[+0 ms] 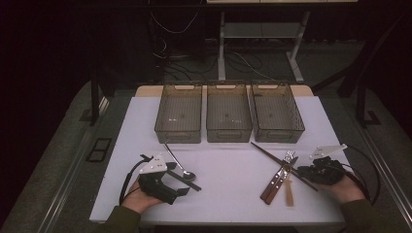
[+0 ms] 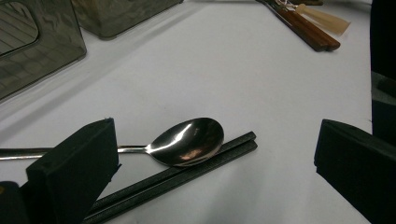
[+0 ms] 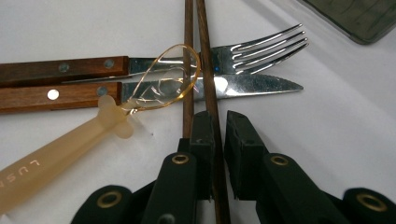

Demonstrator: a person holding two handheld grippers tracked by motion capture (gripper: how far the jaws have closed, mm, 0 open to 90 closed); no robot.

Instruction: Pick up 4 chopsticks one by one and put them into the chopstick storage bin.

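A metal spoon [image 2: 187, 141] lies with its bowl resting on a pair of black chopsticks [image 2: 177, 175] at the table's front left. My left gripper [image 2: 217, 135] stands open around them, one jaw on each side, touching neither. In the high view that left gripper [image 1: 180, 178] sits by the spoon [image 1: 179, 165]. At the front right my right gripper [image 3: 219, 116] is shut on one brown chopstick [image 3: 211, 88]; the second brown chopstick [image 3: 188, 60] passes outside its left jaw. Both cross a wooden-handled fork [image 3: 261, 44] and knife [image 3: 252, 86]. A translucent plastic spoon [image 3: 70, 144] lies over the knife.
Three empty smoky plastic bins [image 1: 178, 114] [image 1: 228, 114] [image 1: 277, 114] stand side by side at the back of the white table [image 1: 228, 194]. The right gripper [image 1: 306, 171] sits near the table's right edge, with cables trailing from both grippers.
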